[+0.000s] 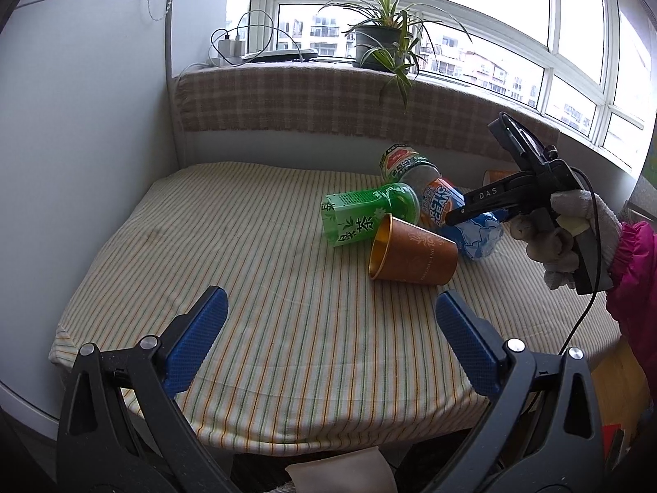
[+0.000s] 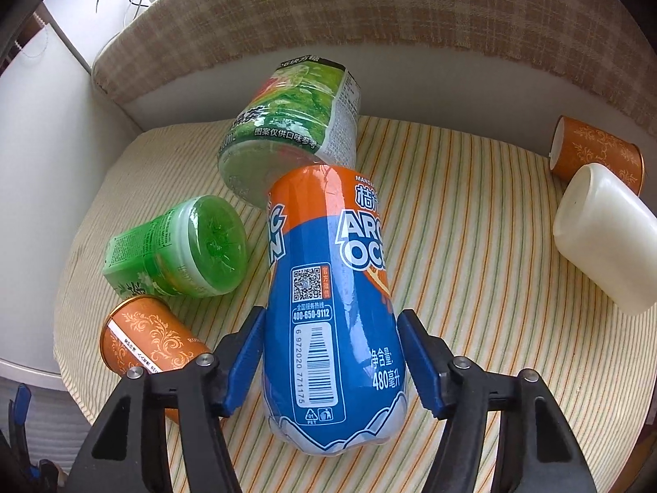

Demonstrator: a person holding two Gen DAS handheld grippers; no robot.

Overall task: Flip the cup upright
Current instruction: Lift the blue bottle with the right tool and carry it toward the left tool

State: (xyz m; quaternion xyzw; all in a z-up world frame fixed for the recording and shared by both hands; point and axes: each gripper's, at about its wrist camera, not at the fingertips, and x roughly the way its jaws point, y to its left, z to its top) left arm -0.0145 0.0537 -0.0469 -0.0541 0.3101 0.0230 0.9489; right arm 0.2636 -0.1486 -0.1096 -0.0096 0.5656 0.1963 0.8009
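Your right gripper (image 2: 330, 355) straddled the orange-and-blue Arctic Ocean bottle cup (image 2: 328, 304), jaws apart. It lay on its side mid-tablecloth (image 2: 472, 246), long axis along the fingers. Left gripper (image 1: 328, 337) hung open, farther off.

Three bottles (image 2: 328, 296) lie clustered on the striped cloth (image 1: 246, 287); a potted plant (image 1: 382, 41) sits on the sill.

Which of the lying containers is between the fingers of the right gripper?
The blue and orange Arctic Ocean bottle: the right gripper straddles it, while the green bottles and orange cups lie apart.
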